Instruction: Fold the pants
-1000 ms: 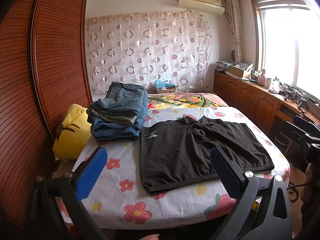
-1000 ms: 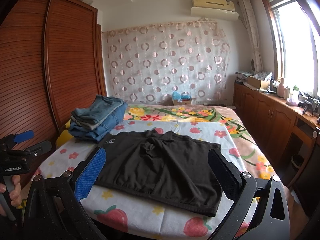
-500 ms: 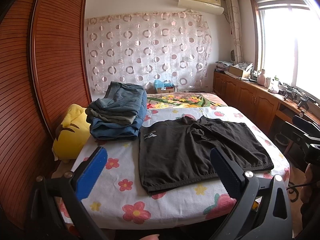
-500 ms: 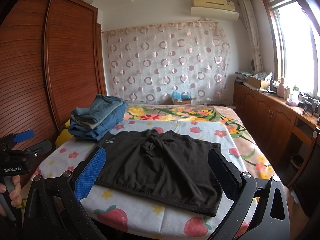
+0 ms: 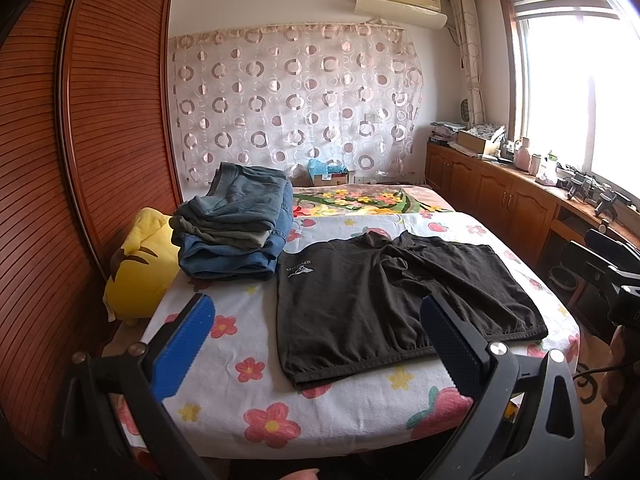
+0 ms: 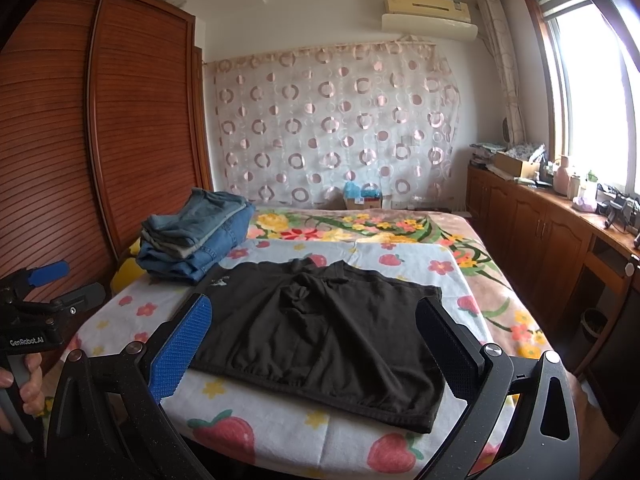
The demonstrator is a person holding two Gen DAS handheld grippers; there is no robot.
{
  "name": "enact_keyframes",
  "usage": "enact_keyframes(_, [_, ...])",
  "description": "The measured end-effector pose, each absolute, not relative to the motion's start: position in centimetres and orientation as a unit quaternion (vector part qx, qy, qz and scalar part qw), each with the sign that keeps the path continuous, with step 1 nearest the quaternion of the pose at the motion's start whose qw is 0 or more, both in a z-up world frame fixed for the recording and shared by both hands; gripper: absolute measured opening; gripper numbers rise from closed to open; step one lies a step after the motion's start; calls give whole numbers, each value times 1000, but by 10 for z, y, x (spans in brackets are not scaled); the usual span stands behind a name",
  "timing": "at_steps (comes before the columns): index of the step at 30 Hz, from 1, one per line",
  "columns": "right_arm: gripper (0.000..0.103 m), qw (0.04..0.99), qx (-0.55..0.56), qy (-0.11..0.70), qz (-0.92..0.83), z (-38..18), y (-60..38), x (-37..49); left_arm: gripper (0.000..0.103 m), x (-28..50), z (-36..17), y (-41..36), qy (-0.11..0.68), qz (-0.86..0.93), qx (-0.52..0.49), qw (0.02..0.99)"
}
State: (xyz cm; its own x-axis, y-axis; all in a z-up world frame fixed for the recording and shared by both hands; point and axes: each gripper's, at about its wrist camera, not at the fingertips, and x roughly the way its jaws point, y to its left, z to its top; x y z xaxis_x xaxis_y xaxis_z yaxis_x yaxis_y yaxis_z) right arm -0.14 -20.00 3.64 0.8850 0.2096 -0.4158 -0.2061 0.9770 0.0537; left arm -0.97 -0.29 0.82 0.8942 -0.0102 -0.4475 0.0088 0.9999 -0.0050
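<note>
Dark brown shorts [image 5: 384, 300] lie spread flat on the bed's flowered sheet [image 5: 240, 344], waistband toward the near edge, a small white logo at their far left. They also show in the right wrist view [image 6: 320, 332]. My left gripper [image 5: 316, 340] is open and empty, held above the near bed edge, short of the shorts. My right gripper [image 6: 316, 340] is open and empty, hovering near the waistband. The left gripper also shows at the left edge of the right wrist view [image 6: 44, 300].
A stack of folded jeans [image 5: 236, 228] sits on the bed's far left, beside a yellow plush pillow [image 5: 140, 268]. A wooden wardrobe [image 5: 80, 160] lines the left wall. Wooden cabinets [image 5: 500, 196] with clutter run under the right window. A cardboard box [image 5: 328, 176] sits beyond the bed.
</note>
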Motion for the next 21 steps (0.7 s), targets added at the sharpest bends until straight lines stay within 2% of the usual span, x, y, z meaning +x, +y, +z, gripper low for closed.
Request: enact_keyframes(21, [103,970,3,217,107,32,-201,-1,103,-8,7,-9,239,-11,-1,971])
